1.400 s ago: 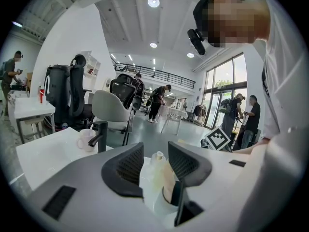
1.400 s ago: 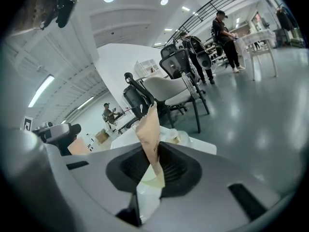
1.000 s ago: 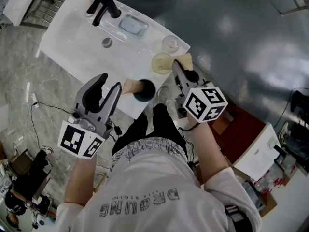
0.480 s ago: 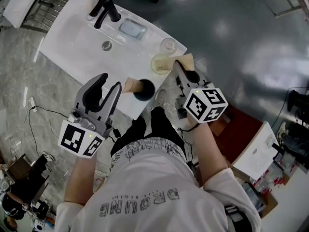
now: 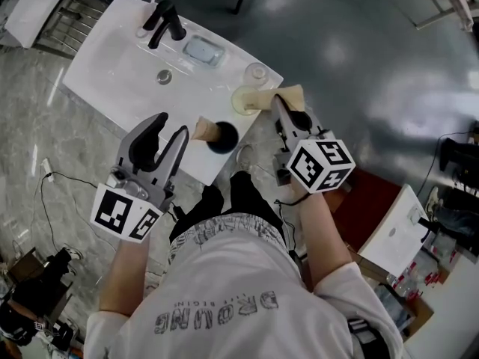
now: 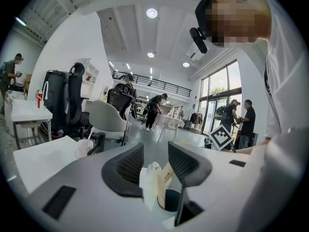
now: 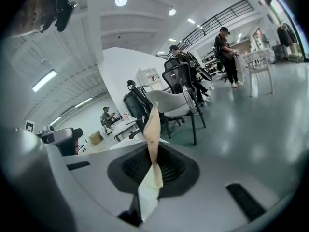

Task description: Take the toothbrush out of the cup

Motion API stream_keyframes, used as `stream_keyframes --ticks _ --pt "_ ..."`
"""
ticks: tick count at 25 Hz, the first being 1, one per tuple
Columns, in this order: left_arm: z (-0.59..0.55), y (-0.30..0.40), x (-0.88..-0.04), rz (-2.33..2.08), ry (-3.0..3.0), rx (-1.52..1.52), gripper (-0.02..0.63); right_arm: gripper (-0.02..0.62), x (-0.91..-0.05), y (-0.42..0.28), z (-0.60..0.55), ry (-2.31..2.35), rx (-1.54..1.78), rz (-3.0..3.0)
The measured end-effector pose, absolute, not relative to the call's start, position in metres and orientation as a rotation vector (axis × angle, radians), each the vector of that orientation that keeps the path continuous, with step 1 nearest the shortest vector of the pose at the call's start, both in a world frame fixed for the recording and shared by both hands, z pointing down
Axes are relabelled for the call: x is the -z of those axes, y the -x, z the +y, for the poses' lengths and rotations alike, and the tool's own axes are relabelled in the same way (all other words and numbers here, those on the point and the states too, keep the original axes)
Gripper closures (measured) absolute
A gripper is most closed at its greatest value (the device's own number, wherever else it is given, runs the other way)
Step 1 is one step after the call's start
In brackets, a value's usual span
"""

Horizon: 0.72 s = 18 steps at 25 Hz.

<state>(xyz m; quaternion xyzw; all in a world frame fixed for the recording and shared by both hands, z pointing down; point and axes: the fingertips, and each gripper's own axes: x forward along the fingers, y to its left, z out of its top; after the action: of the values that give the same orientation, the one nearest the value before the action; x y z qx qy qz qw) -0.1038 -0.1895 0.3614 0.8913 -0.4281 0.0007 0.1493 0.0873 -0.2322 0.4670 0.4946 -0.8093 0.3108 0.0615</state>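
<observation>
The right gripper [image 7: 153, 164] has its jaws closed flat on a paper-wrapped toothbrush [image 7: 153, 129]. The wrapper is tan above and white near the pads, and no print shows on this face. From the head view, the wrapped toothbrush juts past the fingertips, far of the gripper. It is clear of the dark cup [image 5: 223, 137] and just beside a yellowish cup [image 5: 245, 100].

The left gripper [image 6: 155, 151] has its jaws apart and grips nothing. Just past its tips, the dark cup stands at the near edge of the white washbasin counter [image 5: 120, 77]. A tan wrapper [image 6: 167, 170] and a white piece lean out of it.

Only the left gripper view shows small dark print on that tan wrapper, and it is too small to read. It also shows the right gripper's black-and-white marker cube [image 6: 221, 137] at right. The right gripper view shows no cup at all, only office chairs [image 7: 181, 93] and people standing on a grey floor.

Only the head view shows the black tap [image 5: 166, 22], the soap dish [image 5: 202, 49] and a clear glass [image 5: 257, 72] farther off on the counter. There too, the person's grey shirt [image 5: 224, 290] carries large outlined letters, upside down and not surely legible.
</observation>
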Motion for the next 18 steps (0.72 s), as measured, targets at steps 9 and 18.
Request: stream_keyframes --ticks 9,18 --pt "-0.179 0.103 -0.344 -1.210 -2.597 0.050 0.432 0.563 -0.433 -0.095 -0.221 -1.560 -0.870 -2.468" --pt "-0.166 0.103 -0.334 -1.179 -2.624 0.084 0.432 0.563 -0.412 -0.110 -0.201 -1.648 -0.826 -2.453"
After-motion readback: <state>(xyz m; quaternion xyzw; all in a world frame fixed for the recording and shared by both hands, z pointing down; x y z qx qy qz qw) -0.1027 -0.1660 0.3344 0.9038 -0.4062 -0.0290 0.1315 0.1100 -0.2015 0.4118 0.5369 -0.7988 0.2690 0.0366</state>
